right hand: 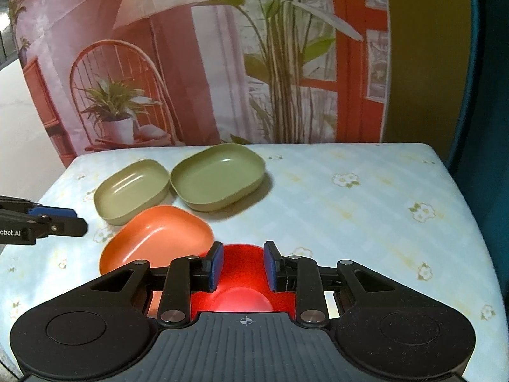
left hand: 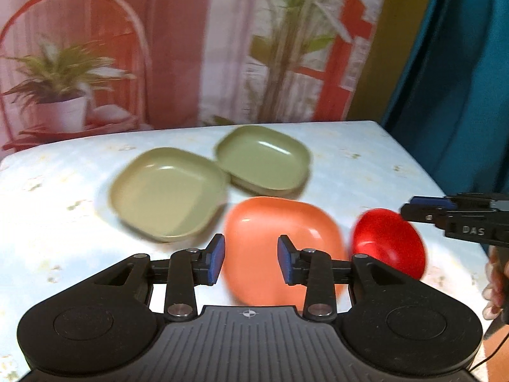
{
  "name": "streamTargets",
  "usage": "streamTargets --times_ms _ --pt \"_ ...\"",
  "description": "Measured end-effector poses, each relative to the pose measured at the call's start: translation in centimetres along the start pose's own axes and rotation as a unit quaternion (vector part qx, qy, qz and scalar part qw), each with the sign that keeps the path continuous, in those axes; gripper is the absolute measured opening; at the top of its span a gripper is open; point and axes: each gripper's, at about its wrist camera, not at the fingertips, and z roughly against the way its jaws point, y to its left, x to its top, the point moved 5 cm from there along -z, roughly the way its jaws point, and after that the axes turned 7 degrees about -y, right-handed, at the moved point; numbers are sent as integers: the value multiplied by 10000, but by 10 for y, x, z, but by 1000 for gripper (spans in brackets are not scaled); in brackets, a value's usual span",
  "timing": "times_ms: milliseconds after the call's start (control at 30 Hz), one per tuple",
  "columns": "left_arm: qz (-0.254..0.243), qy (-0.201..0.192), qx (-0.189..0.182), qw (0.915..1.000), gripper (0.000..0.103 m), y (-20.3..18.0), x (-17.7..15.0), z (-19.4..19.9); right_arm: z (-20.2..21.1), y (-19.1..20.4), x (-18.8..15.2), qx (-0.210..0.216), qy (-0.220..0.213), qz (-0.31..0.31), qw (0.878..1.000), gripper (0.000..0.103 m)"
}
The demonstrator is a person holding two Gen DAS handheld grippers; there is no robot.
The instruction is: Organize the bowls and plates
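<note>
Four dishes are sitting on the floral tabletop [right hand: 366,197] under two parted tools.

Two green dishes, the paler [right hand: 132,187] touching the greener [right hand: 219,180] at the rim, are lying farthest back; the orange bowl [left hand: 280,248] is lying below the released left tool [left hand: 251,262], and the red bowl [right hand: 243,281], just beside it, is showing between the spread fingers of the right tool [right hand: 242,265], ungripped.

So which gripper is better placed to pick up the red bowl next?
Right. The right gripper is open with the red bowl directly between its jaws. The left gripper, also open, faces the orange dish instead.
</note>
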Motion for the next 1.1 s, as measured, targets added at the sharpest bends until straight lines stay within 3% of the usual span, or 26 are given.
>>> streamTargets --times_ms 167,600,833,1100 --pt "303 39 144 9994 38 27 0 0 -16 13 5 128 69 63 9999 26" --pt "552 -54 144 9984 38 42 -1 -14 -57 50 16 375 304 220 9986 26" --pt "650 -119 709 9953 38 91 7 -34 -95 80 37 645 371 262 9969 26" --pt "950 -179 905 9912 38 141 22 -63 -159 122 41 893 730 160 9932 26"
